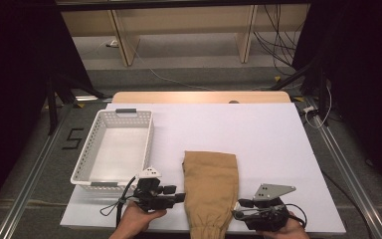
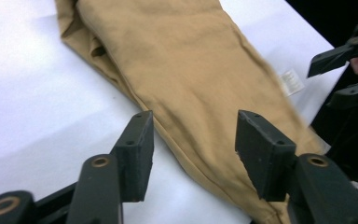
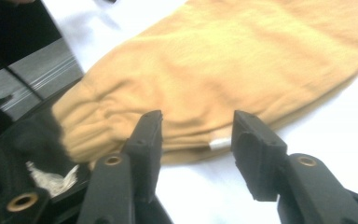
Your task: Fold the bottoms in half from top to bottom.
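**Caller:** White tabletop (image 1: 258, 134) under the lights, dark curtains either side, and what's on it?

**Me:** Biggest thing first: tan folded trousers (image 1: 211, 191), lying lengthwise in the near middle of the table, the gathered cuff end hanging toward my edge. To their left, well apart, sits a white slotted basket (image 1: 95, 133) with nothing in it.

**Caller:** And your tools?

**Me:** One on each flank of the cloth. My left gripper (image 1: 180, 197) points in at the left long edge, jaws spread wide with nothing between them but air; in the left gripper view the fold's edge runs right through the gap (image 2: 191, 144). My right gripper (image 1: 238, 215) is just beside the right edge near the cuff, also wide open and holding nothing.

**Caller:** So what makes this pick-up go well?

**Me:** I'd say matching bites. Each lower jaw should slide under every layer at the edge, not just the top one, or the fold will peel open when I lift.

**Caller:** Anything small to watch?

**Me:** That little white label (image 3: 220, 143) sits right between my right jaws. I'd bite past it into the thick fabric, not on the tag alone, and close both sides together.
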A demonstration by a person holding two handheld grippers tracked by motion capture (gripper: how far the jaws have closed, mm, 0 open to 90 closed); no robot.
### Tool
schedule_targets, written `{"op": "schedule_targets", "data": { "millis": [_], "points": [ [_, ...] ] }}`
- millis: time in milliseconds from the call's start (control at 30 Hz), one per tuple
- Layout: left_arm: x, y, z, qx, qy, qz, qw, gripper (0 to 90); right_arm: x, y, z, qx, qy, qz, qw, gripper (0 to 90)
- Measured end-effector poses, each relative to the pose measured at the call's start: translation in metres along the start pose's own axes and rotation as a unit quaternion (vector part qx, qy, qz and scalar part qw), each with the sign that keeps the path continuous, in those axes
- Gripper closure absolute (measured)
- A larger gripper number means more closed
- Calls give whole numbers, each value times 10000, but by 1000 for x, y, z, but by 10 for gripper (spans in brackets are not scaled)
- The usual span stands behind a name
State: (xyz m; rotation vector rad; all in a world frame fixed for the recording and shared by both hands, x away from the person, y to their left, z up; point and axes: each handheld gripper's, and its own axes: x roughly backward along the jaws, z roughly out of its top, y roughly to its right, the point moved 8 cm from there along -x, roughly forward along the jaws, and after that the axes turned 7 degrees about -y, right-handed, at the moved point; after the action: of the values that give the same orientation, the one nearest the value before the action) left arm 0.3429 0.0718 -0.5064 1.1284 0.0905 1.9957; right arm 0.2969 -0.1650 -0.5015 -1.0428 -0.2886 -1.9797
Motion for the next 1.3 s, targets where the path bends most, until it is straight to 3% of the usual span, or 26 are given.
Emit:
{"op": "schedule_targets", "data": {
  "millis": [133,200,267,400,533,833,1000,1300],
  "points": [
    [-2,-3,1,81,14,68,9999,431,6,8,6,-155,257,-205,9993,463],
    [-3,-3,2,119,26,103,9999,416,9,18,11,-327,465,-610,9965,427],
    [-5,-4,3,145,24,139,9998,400,9,24,14,-439,561,-791,9943,398],
    [-11,-4,3,187,-41,230,9996,358,2,31,18,-636,541,-977,9917,367],
    [-16,-5,5,209,-56,326,9992,336,-6,38,19,-676,404,-1078,9910,341],
    [-35,-8,8,301,-172,439,9984,342,-21,56,18,-1089,97,-1156,9873,326],
    [-43,-11,10,304,-254,495,9980,366,-33,62,14,-1063,-252,-1169,9871,325],
    [-52,-13,12,280,-335,582,9973,429,-47,59,16,-1152,-396,-976,9877,330]
  ]
}}
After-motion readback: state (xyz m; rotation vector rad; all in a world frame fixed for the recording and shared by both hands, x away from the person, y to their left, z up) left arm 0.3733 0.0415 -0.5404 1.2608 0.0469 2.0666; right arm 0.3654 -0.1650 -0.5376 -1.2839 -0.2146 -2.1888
